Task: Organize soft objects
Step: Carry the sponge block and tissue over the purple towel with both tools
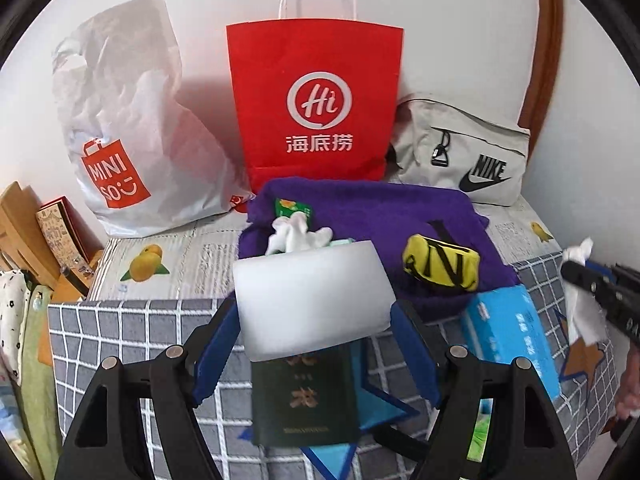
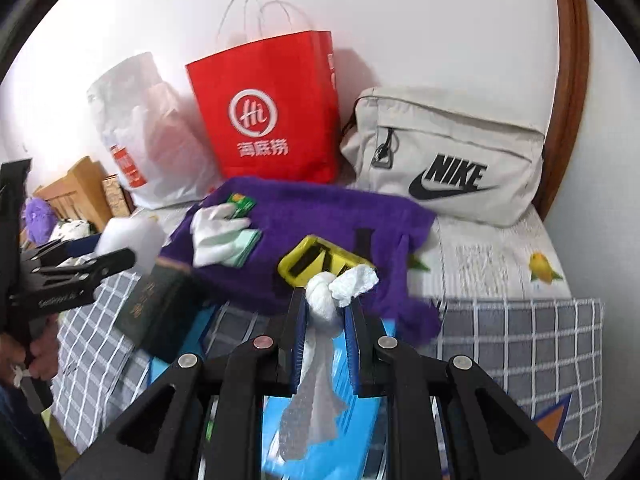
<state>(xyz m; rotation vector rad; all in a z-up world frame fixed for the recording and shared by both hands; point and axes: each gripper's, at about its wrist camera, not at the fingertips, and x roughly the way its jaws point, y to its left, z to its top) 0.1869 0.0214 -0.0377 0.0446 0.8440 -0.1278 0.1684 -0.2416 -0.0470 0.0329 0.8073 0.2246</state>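
Gripping a white foam block (image 1: 312,296), the left tongs (image 1: 316,320) stand wide; right tongs (image 2: 324,312) pinch a knotted white cloth (image 2: 322,300)

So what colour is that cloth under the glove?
Purple cloth, clearest in the right wrist view.

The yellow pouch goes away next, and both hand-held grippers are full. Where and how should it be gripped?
Grip the yellow pouch across its short width at the middle, coming down from above. It lies flat on the purple towel with bare towel all around, so fingers can probably straddle it.
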